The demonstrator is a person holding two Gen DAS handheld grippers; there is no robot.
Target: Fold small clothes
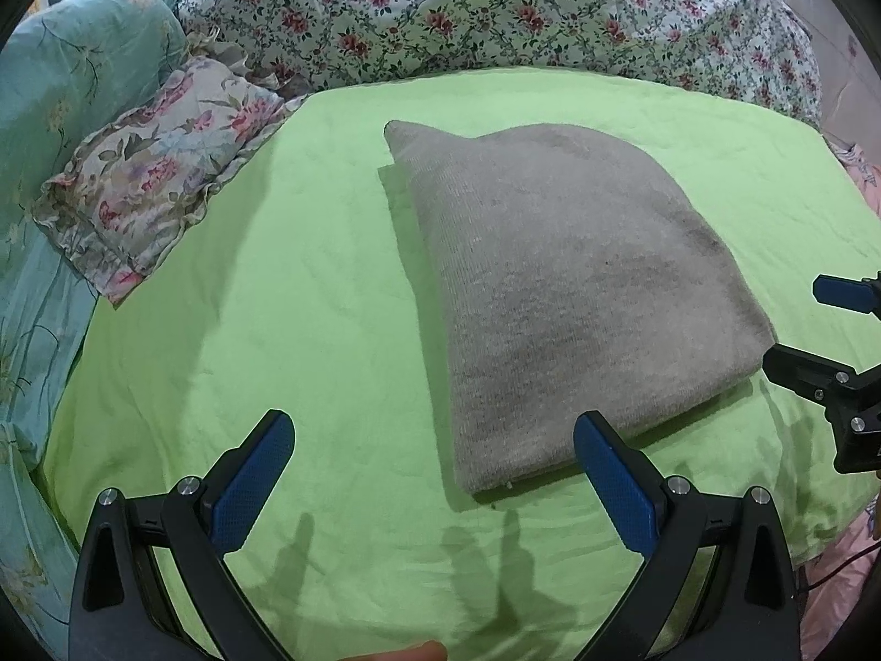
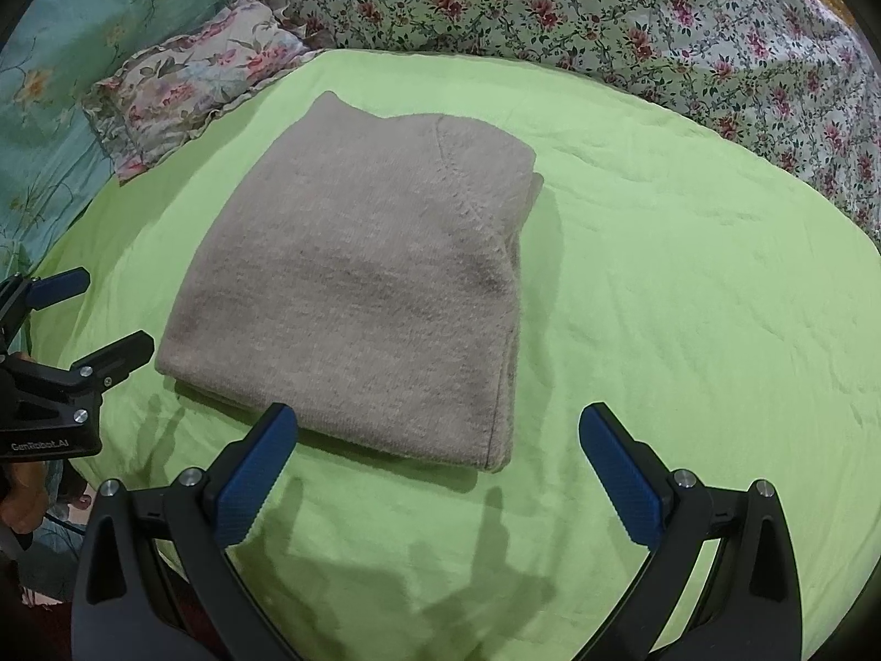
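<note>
A grey knit garment lies folded into a compact rectangle on the green sheet; it also shows in the right wrist view. My left gripper is open and empty, just in front of the garment's near edge, its right finger beside the near corner. My right gripper is open and empty, in front of the garment's near right corner. Each gripper shows at the edge of the other's view, the right one and the left one, both with jaws apart.
A floral pillow lies at the far left of the green sheet. A flowered quilt is bunched along the back. A teal blanket lies at the left. A hand holds the left gripper.
</note>
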